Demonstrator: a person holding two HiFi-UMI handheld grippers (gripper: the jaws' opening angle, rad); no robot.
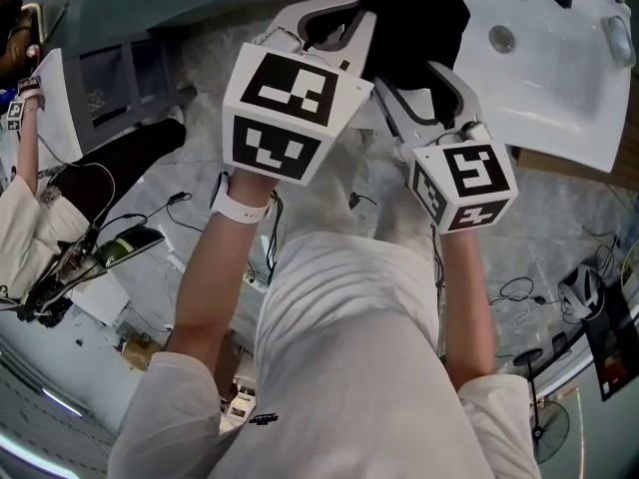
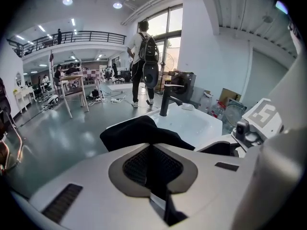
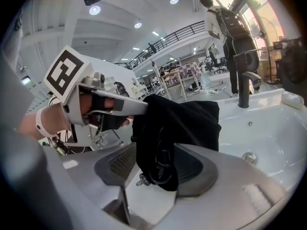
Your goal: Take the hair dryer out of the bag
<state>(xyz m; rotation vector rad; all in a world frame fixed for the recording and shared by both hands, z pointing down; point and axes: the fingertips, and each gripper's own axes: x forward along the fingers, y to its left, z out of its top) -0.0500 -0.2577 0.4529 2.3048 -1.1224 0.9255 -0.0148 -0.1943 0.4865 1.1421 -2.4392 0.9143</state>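
A black fabric bag [image 1: 399, 18] hangs at the edge of the white sink [image 1: 559, 68]. My left gripper [image 1: 334, 28] is shut on the bag's [image 2: 144, 133] upper edge, with cloth pinched between its pads. My right gripper [image 3: 156, 169] stands open around the bag's [image 3: 177, 128] lower part. Dark cloth and a loop of black cord [image 3: 160, 164] hang between its jaws, and the pads do not squeeze them. The hair dryer is hidden inside the bag. In the right gripper view the left gripper [image 3: 129, 107] holds the bag from the left.
A black faucet [image 3: 244, 87] rises from the sink's [image 3: 268, 133] far rim. Beyond it a person with a backpack [image 2: 143, 61] stands facing away. Cables and gear [image 1: 120, 238] lie on the floor at my left, near another person [image 1: 25, 198].
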